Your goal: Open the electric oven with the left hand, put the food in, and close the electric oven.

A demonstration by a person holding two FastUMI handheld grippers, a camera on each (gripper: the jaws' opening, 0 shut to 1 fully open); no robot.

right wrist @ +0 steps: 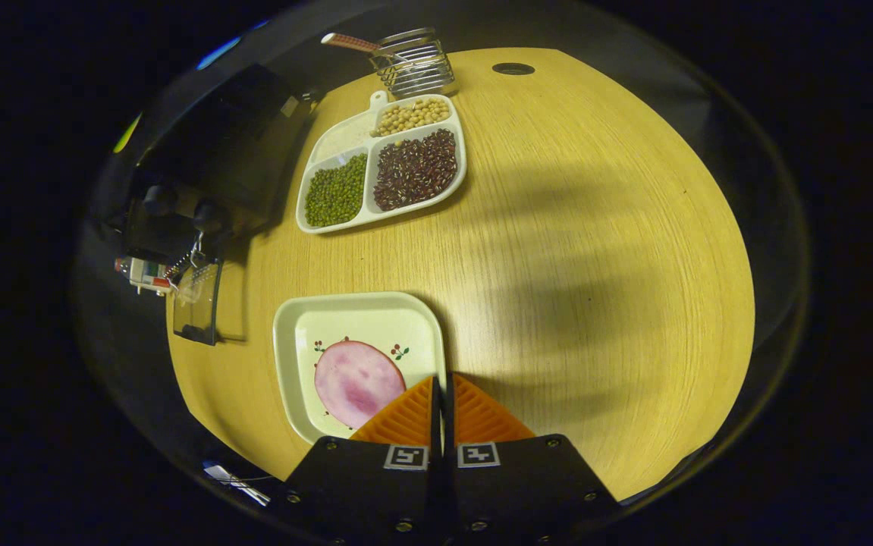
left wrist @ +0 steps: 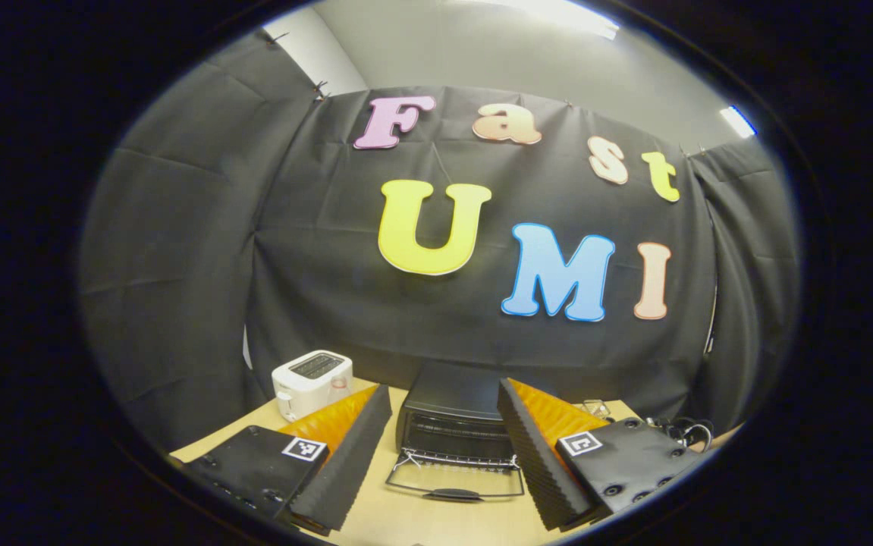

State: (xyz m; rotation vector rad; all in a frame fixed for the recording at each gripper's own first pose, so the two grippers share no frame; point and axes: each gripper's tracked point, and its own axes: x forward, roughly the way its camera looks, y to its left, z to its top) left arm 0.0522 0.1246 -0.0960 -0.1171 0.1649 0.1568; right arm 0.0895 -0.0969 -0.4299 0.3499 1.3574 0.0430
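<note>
**Electric oven: door down, food not in yet**

Electric oven [left wrist: 455,421] sits at the back of the table [left wrist: 436,516], door [left wrist: 455,479] dropped flat toward us. Left gripper [left wrist: 444,455] has its fingers spread wide, holding nothing, framing the oven mouth. Right gripper [right wrist: 442,402] has fingers pressed together at the near edge of the plate [right wrist: 356,315]; can't tell if they pinch the rim. Ham slice [right wrist: 359,383] lies on the plate, just beside the tips. Toaster [left wrist: 311,379] is left of the oven, bean tray [right wrist: 383,163] well beyond the plate. My read: loading is next. Carry the plate level, clear the door edge, slide straight in.
</note>
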